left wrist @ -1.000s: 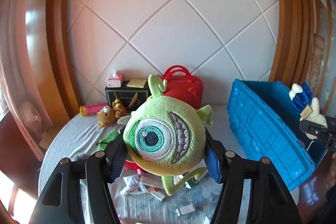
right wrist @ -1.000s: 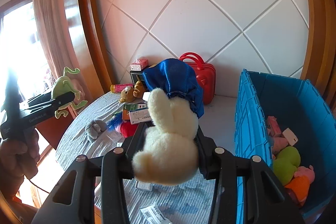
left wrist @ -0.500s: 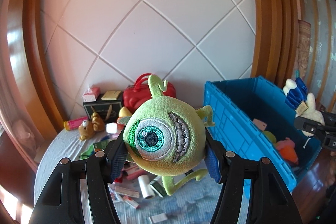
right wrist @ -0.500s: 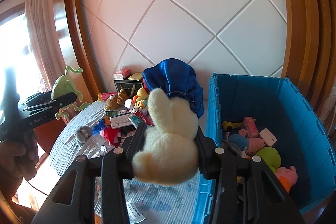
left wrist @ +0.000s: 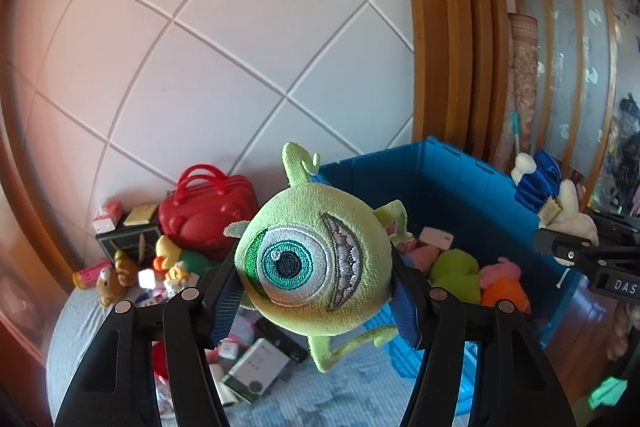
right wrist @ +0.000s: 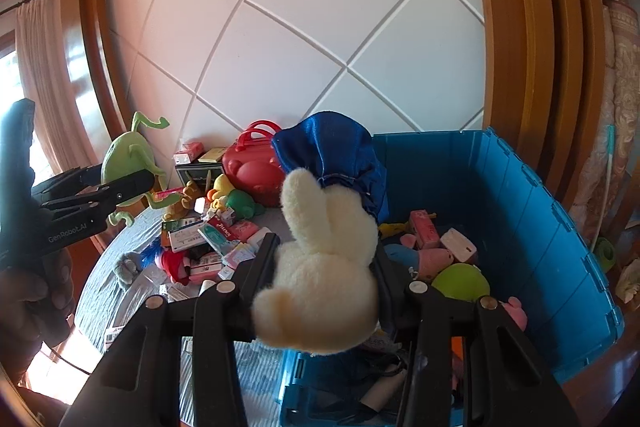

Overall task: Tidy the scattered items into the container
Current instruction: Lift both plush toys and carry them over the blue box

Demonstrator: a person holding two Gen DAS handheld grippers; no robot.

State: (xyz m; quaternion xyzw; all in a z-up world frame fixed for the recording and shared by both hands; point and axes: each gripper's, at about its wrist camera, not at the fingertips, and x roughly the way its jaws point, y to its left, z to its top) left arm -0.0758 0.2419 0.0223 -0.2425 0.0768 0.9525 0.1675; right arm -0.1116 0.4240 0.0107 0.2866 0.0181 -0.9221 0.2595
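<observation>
Left wrist view: left gripper (left wrist: 316, 303) clamps one green one-eyed plush (left wrist: 316, 263), held near the blue bin (left wrist: 460, 179). Right gripper (right wrist: 324, 283) pinches one cream plush with blue cap (right wrist: 324, 267) at the bin's rim. One red case (right wrist: 256, 163), several boxes on the table (right wrist: 120, 291).

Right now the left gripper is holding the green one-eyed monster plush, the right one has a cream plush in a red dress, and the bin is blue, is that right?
One detail is off: the dress is blue, not red, as the right wrist view shows. The right gripper is shut on the cream plush in a blue dress. The left gripper does hold the green one-eyed monster plush, and the bin is blue.
</observation>
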